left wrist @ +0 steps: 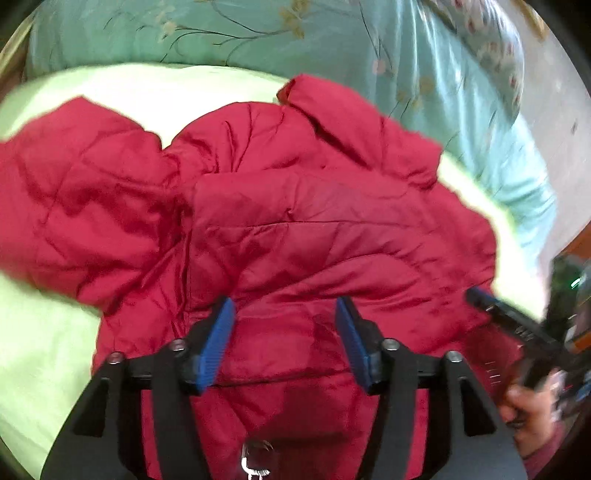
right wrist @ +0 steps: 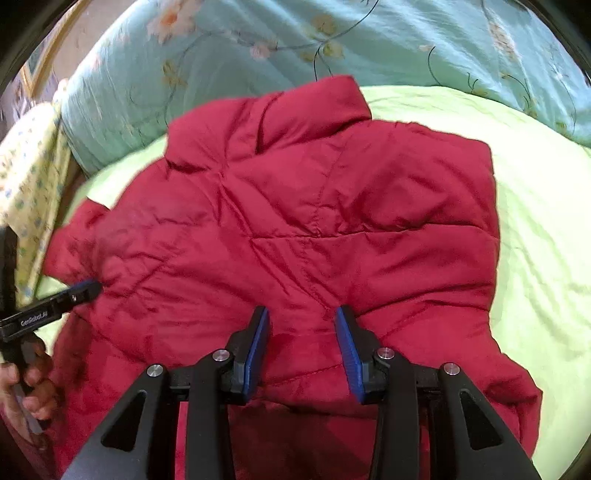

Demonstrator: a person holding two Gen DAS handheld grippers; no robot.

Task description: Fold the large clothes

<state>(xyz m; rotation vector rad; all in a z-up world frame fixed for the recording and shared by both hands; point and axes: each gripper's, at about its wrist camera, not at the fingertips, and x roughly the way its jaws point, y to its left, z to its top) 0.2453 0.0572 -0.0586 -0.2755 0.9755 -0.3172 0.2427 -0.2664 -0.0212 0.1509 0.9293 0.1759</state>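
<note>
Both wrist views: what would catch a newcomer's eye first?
A puffy, quilted red jacket sprawls across the pale green bedsheet, collar towards the far side. Behind it lies a bunched teal floral quilt. Two black claws with blue pads, left claw and right claw, hover open above the jacket's near edge.

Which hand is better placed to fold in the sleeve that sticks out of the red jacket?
Probably left: the sleeve lies spread nearest the left tool; the right tool hovers toward the jacket's straight opposite edge.

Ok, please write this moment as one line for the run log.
stage: mid-fold | red jacket: on green sheet | left gripper: open above jacket | right gripper: open above jacket
</note>
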